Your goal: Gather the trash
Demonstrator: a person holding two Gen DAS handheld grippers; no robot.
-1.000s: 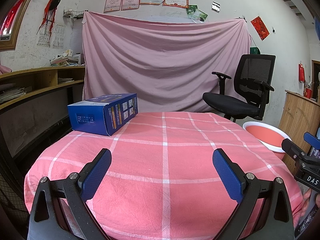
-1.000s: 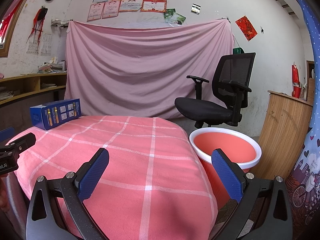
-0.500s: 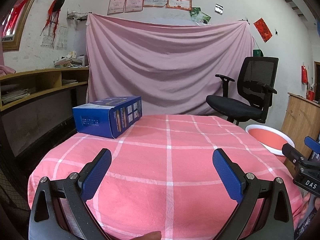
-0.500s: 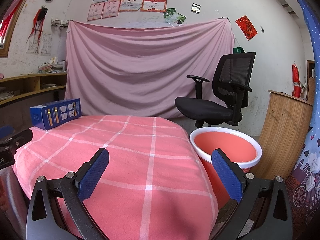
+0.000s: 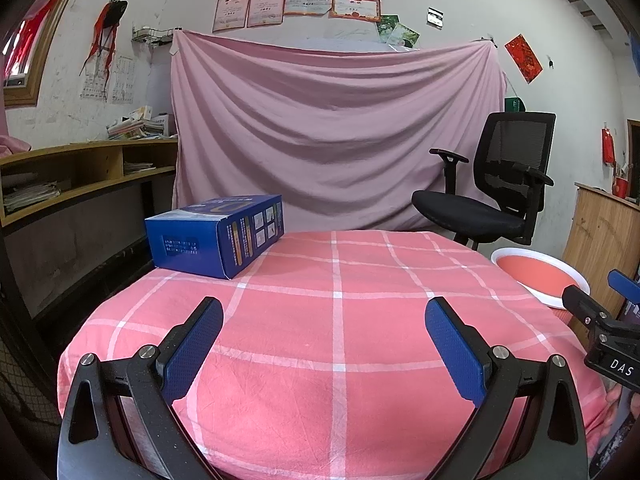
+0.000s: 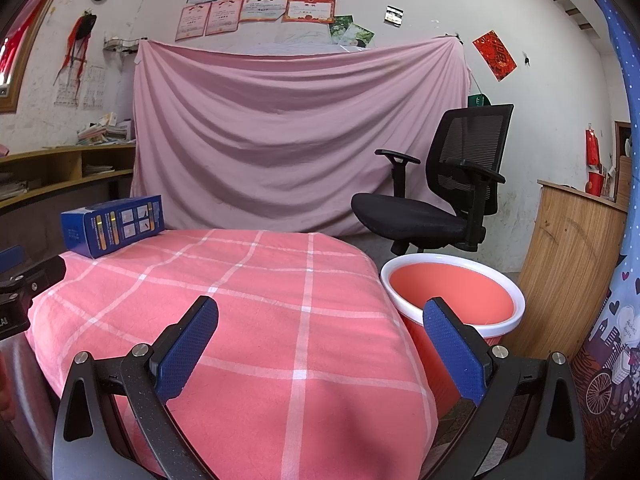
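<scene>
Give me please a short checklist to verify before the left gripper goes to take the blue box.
1. Left gripper open and empty: ok.
2. Right gripper open and empty: ok.
3. Blue box lying flat on the pink checked tablecloth, nothing on it: ok.
4. Path from the left gripper to the box free: ok.
5. Red bucket beside the table, mouth open: ok.
6. Bucket has room: cannot tell, its bottom is hidden.

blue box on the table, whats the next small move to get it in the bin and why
Probably ease the left gripper forward and leftward toward the blue box. Both grippers are open and empty; the box lies at the table's far left, nearer the left one. The red bin stands off the table's right edge, by the right gripper.
</scene>
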